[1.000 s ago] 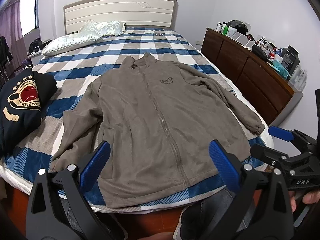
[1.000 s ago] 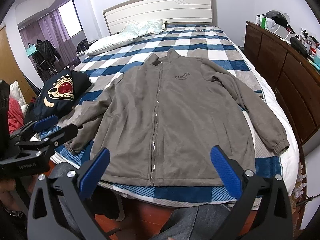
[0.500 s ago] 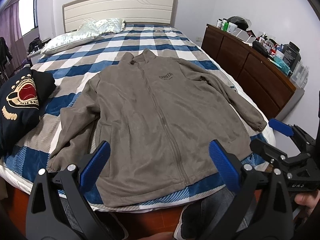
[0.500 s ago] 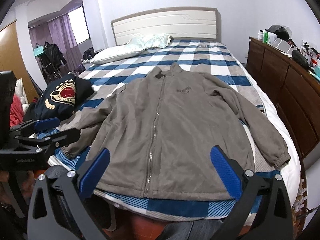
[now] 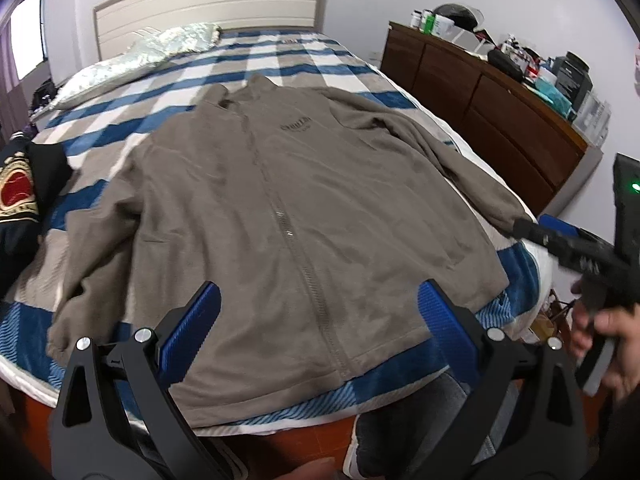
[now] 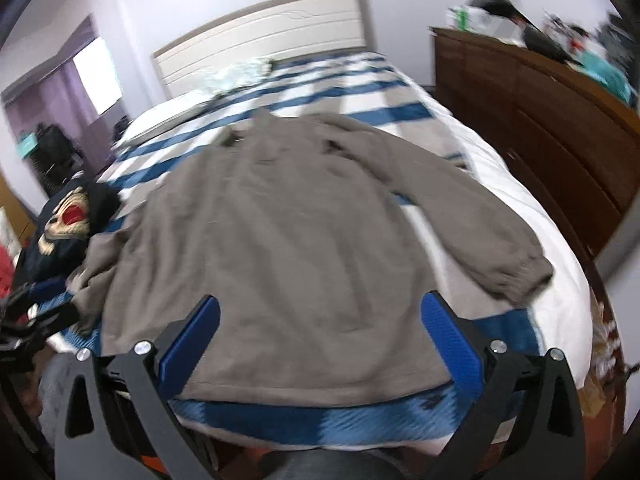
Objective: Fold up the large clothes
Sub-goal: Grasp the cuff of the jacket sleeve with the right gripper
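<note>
Across the foot half of the bed (image 5: 360, 76): one jacket (image 5: 280, 208), grey-brown fleece, zip front, laid face up and flat, collar toward the headboard, hem along the foot edge. Both sleeves are spread out, one toward each side edge of the bed.

Handling, by judgement: soft, limp, thick pile; moderate weight for cloth; no stiffness, so any lifted part will sag and drag the rest. Not slippery against the plush cover, and likely to cling to it. Not fragile. The zip line gives a natural centre crease.

Hold points, by judgement: sleeve cuffs and hem corners, where ribbing and seams give the fingers bulk to pinch; shoulder seams for later folds. The right cuff (image 6: 524, 276) lies near the bed's right edge.

Left gripper (image 5: 320, 316): fingers spread wide, holding nothing, above the hem near the foot edge.
Right gripper (image 6: 320, 320): fingers spread wide, holding nothing, above the hem; this view is blurred. In the left view it reaches toward the right cuff; contact cannot be told.

Room: bare checked cover between collar and headboard, ample for folding upward. A dark garment (image 5: 20, 192) occupies the left edge, close to the left sleeve. A dresser (image 5: 500, 120) stands beside the right edge, with a narrow gap.
</note>
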A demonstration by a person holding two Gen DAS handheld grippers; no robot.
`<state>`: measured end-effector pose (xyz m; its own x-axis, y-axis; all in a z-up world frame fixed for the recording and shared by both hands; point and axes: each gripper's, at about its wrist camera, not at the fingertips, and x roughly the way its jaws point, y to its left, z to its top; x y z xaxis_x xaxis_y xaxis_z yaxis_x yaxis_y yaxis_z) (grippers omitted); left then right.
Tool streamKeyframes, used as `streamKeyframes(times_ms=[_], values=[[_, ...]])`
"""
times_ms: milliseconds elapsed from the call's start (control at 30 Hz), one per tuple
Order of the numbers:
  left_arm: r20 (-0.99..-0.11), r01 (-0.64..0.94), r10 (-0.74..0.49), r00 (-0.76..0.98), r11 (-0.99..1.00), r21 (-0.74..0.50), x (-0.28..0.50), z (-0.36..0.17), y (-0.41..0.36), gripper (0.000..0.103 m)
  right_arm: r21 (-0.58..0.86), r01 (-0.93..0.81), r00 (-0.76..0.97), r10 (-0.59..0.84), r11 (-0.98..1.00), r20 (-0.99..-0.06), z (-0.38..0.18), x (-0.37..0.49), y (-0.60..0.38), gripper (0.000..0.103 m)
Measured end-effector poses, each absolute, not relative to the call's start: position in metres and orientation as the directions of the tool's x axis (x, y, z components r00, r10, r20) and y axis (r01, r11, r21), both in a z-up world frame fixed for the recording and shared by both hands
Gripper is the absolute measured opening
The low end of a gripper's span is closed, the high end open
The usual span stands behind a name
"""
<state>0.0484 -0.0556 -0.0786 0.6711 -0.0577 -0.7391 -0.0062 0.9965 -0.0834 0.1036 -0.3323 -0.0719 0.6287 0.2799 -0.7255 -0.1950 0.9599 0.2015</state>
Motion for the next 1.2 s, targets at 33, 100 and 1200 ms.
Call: streamKeyframes(times_ms=[33,100,1200], values=[[-0.744,-0.001,-0.061,0.666,0.997,-0.082,0.051,-0.082,-0.059,0.096,0.215,-0.170,0.633,0.274,0.962,-0.725,-0.077,0.110,-0.345,0.099],[-0.748,0.012,-0.069,0.661,0.997,-0.082,0.057,-0.087,-0.065,0.096,0.252,-0.100,0.627,0.258,0.962,-0.735,-0.088,0.126,-0.375,0.099],[-0.744,0.123,-0.180,0.643,0.984,-0.132,0.115,-0.164,-0.026,0.096,0.274,0.058,0.526,0.204,0.960,-0.826,-0.122,0.227,-0.485,0.015]])
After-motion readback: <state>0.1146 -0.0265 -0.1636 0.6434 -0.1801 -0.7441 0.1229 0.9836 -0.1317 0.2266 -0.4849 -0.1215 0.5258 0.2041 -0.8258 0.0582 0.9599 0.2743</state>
